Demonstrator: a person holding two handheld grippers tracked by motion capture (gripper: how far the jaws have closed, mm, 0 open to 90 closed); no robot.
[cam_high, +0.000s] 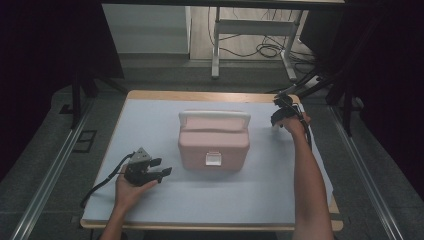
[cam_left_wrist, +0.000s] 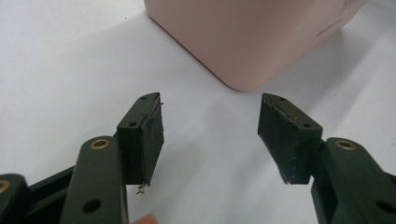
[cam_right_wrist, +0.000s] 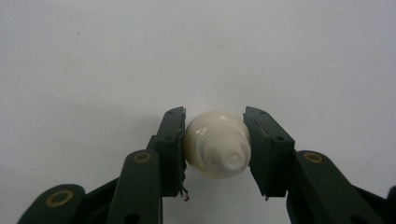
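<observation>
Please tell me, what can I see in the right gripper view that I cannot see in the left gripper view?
The right gripper view has a small white bottle-like object pressed between the pads of the right hand-held gripper. The left gripper view has a corner of the pink box beyond the left hand-held gripper, whose jaws stand apart with nothing between them. Both views share the white table cover and a pair of black jaws.
</observation>
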